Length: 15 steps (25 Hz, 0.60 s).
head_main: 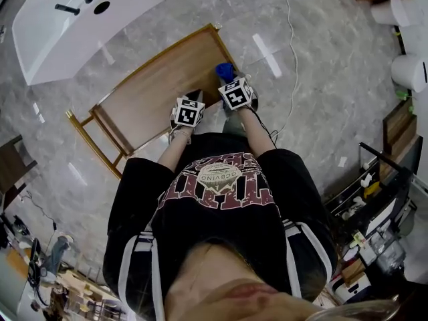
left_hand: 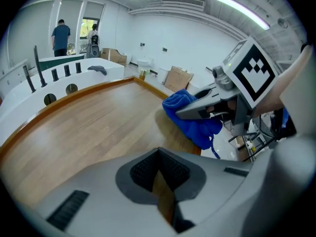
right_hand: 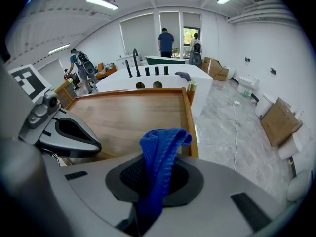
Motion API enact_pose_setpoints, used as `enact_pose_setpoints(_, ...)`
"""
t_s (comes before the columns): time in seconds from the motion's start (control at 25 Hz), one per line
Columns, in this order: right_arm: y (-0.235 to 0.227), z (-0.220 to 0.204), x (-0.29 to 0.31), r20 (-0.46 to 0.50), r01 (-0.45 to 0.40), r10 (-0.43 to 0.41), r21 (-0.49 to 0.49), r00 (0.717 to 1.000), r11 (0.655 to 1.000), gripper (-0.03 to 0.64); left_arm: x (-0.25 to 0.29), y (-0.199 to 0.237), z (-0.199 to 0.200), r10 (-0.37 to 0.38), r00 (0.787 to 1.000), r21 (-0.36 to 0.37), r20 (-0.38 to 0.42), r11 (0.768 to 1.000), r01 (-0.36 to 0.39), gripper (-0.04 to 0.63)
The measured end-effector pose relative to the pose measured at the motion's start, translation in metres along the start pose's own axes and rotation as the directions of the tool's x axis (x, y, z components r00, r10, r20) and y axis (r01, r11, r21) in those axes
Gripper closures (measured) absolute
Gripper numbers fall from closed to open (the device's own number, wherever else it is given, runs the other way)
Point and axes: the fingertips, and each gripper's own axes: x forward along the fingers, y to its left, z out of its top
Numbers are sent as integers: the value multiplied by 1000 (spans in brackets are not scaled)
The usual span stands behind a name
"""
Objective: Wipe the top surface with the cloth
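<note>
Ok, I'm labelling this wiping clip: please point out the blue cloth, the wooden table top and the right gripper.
blue cloth point(right_hand: 160, 147), right gripper view, bunched fold above the jaws.
wooden table top point(left_hand: 84, 127), left gripper view, bare boards.
right gripper point(left_hand: 183, 112), left gripper view, its closed tips.

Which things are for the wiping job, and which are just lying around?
For the job: blue knitted cloth, pinched in the right gripper; wooden table top with a raised rim.

Just lying about: white bathtub with black taps; brown cardboard boxes; white cable on the grey floor.
</note>
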Motion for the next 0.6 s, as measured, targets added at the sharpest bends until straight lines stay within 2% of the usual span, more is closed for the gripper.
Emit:
enact_pose_setpoints(0.28,31,24,5,43,-60,62,-42,997,997,561,-12,7,8,36,998,-31,50,999,-34,548)
enact_pose_setpoints(0.6,60,44,8,76,-116,123,-85,990,990,561,-29,21,11,86,992,-101,97,992,-76,548)
